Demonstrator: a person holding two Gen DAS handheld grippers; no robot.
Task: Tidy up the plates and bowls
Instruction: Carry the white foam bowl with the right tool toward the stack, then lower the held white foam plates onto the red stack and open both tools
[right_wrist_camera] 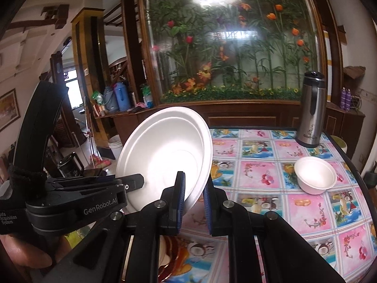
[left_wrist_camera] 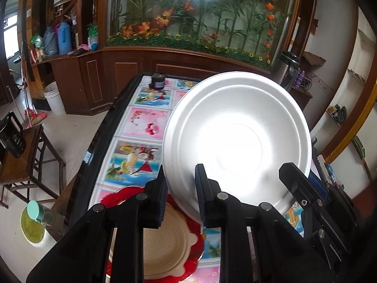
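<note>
Both grippers pinch the rim of one big white plate (left_wrist_camera: 238,139), the left gripper (left_wrist_camera: 181,200) on one edge and the right gripper (right_wrist_camera: 194,202) on the other, and it tilts up above the table (right_wrist_camera: 271,172). Under the plate, a tan bowl (left_wrist_camera: 165,243) (round, ridged) sits in a shiny red plate (left_wrist_camera: 113,200). Well past the plate, a small white bowl (right_wrist_camera: 314,174) sits empty on the picture-square tablecloth.

On your left gripper (right_wrist_camera: 135,181), seen from the right wrist, you can read "GenRobot.AI" on its body and "Data Acquisition System" behind that. The steel flask's (right_wrist_camera: 311,108) print is too small to read.
</note>
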